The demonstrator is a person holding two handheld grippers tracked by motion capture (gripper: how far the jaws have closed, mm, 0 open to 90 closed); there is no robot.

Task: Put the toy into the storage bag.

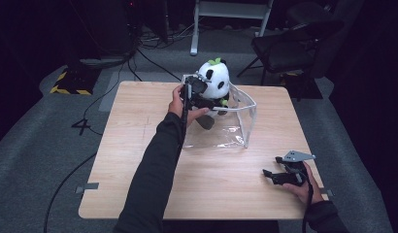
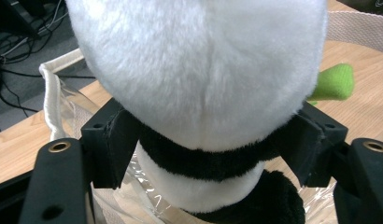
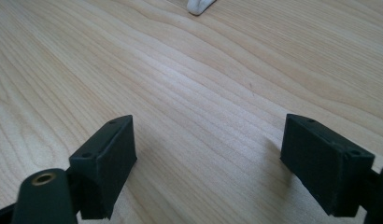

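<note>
Gripping the panda plush [image 2: 199, 84] around its neck, or close to it: the left gripper [image 1: 196, 90] sits at the far edge of the table [image 1: 139, 160], near the middle of that edge, with its two black jaws on either side of the toy's black collar band. In the left gripper view the jaws stand about half open, and the pads look like they're just at the fur rather than squeezing it (hard to call, the fluff hides the contact). The panda stands upright in the mouth of a clear plastic bag [image 1: 226, 128] with a white fabric trim, which lies on the far half of the table. A little green leaf [image 2: 336, 81] sticks out beside the toy.

The right gripper [image 1: 274, 175] rests near the table's near right corner, jaws spread wide with nothing but bare wood between them.

No readable writing or brand anywhere.

The table is light wood-grain, standing on grey carpet in a dark room, with cables, a black chair [image 1: 289, 48] and a yellow-black striped marking [image 1: 71, 90] on the floor behind.
</note>
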